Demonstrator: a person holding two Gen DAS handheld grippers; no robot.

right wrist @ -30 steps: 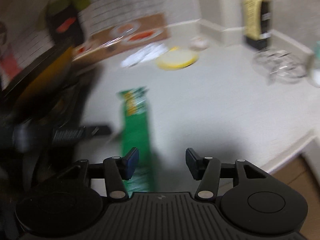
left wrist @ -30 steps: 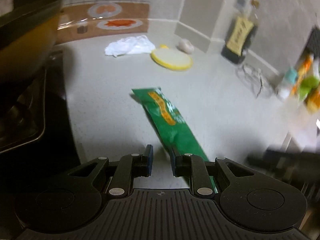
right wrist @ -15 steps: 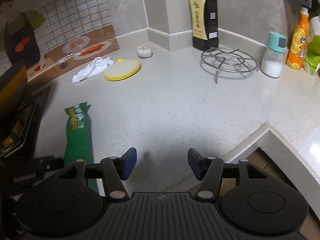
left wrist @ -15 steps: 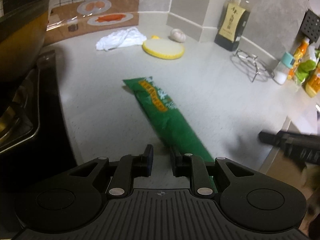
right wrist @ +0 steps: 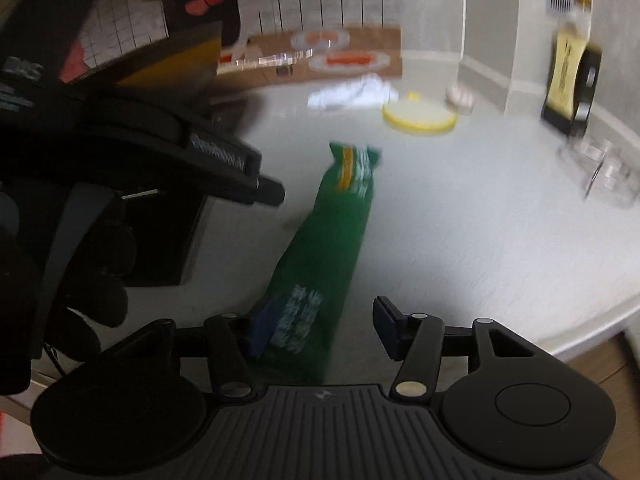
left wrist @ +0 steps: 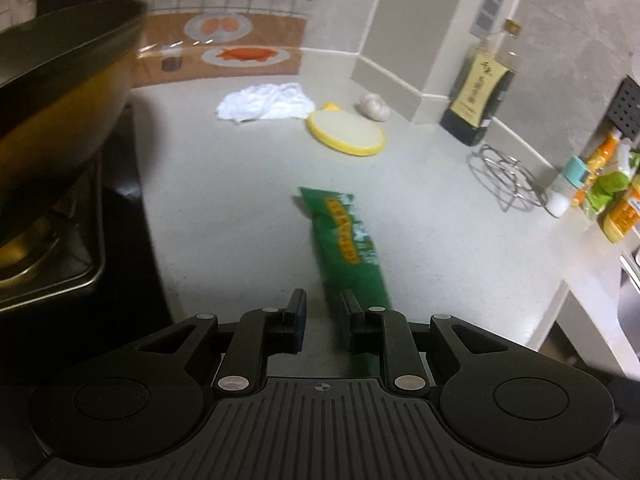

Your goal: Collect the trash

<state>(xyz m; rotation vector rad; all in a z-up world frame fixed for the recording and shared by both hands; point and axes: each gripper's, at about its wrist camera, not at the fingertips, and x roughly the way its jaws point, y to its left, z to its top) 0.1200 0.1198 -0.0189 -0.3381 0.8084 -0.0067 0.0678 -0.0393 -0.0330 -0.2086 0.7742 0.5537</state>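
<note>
Wok overhangs the counter at its left edge. Left gripper narrow and empty, parked beside the green packet, probably clearing the way. Packet lies near the front edge. Its near end sits between the right gripper jaws, half-wide, just been closing, not pinching yet; looks lined up for pickup. Crumpled tissue toward the back edge, bottle at the back-right corner. Tiled kitchen.

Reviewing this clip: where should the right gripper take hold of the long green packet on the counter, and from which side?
Probably at its near end, across the narrow width. The green packet lies long and flat on the counter, pointing away, so the right gripper should come from the near side, a finger on each long edge. That end already sits between its open jaws.
</note>
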